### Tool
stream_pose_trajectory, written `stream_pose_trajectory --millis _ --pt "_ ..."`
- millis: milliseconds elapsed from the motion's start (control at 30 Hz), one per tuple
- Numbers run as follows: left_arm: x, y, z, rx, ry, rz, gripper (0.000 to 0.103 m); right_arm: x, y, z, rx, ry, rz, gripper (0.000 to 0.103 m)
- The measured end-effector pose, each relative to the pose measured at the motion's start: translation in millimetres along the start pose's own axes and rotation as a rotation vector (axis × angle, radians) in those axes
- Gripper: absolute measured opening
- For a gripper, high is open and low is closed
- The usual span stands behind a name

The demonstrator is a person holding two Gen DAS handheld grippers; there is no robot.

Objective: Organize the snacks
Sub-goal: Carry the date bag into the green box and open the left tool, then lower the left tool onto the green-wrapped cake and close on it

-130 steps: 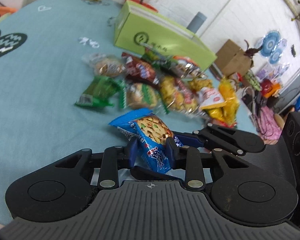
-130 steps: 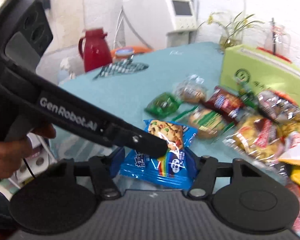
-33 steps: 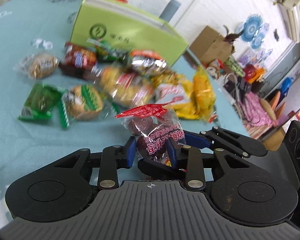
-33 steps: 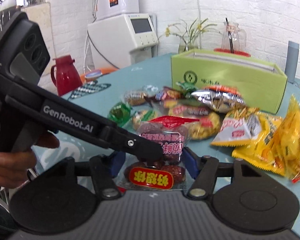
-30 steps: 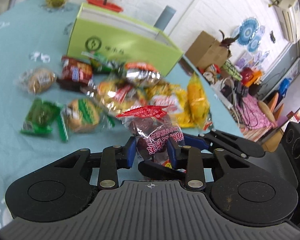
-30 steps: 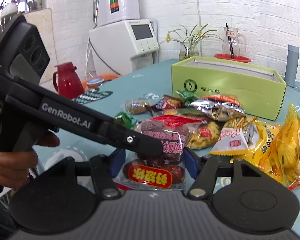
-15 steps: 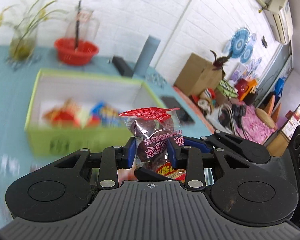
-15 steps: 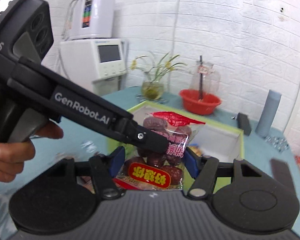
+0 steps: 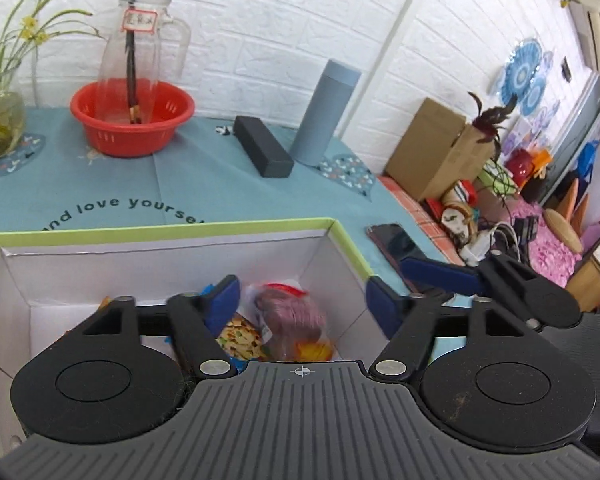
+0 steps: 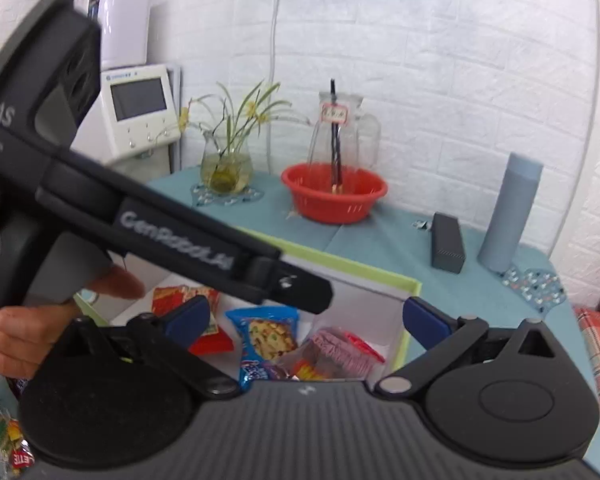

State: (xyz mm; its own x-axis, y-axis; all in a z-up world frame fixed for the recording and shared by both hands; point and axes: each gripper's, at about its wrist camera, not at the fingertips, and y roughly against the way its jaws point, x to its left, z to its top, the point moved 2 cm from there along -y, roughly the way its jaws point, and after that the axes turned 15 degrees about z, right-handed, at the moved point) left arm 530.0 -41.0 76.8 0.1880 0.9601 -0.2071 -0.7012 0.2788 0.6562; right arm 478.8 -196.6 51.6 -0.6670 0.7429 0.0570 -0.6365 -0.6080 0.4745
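Over the green box (image 9: 342, 229) both tools hang with jaws spread wide: left gripper (image 9: 300, 300) and right gripper (image 10: 304, 314) each hold nothing. The date packet (image 9: 290, 316), clear wrap with dark red fruit and a red top seal, sits down inside the box near its right-hand wall, blurred in the left view, so likely just let go or not yet settled; I can't tell which. Box contents so far: that date packet (image 10: 340, 350), the blue cookie packet (image 10: 266, 334) just beside it and touching, and a red-orange packet (image 10: 180, 294) further toward the other end, partly hidden behind the left tool's body. White floor of the box shows between them, so plenty of room left. Progress, as a judgement: early-to-middle, three items visibly boxed. A few wrappers (image 10: 4, 436) show outside the box at the lower left edge of the right view; how many more remain on the teal tablecloth (image 9: 100, 184) is out of view. Next call is probably to swing back off the box for another packet.
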Motion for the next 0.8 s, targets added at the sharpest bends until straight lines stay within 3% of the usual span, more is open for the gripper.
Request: stream_pose_trajectory --millis 133,200,433,567,667,800 --pt "0 29 -7 -0.061 -0.017 0.022 0.069 14 32 9 -0.062 0.023 -0.067 0.103" --pt "-1 50 -11 -0.089 -0.01 0.016 0.074 25 48 13 -0.071 0.022 -0.056 0.103" --pt "-7 133 -41 -0.198 -0.024 -0.019 0.077 87 119 -1 -0.12 0.108 0.171 0.103" --pt "-5 171 -73 -0.231 -0.029 -0.023 0.081 122 140 -27 -0.127 0.114 0.151 0.103" --pt "5 192 -105 -0.243 -0.024 0.016 0.081 151 139 -56 -0.085 0.119 0.146 0.103" --pt "38 213 -157 -0.223 0.034 0.119 0.082 193 123 -96 -0.014 0.072 0.248 0.103"
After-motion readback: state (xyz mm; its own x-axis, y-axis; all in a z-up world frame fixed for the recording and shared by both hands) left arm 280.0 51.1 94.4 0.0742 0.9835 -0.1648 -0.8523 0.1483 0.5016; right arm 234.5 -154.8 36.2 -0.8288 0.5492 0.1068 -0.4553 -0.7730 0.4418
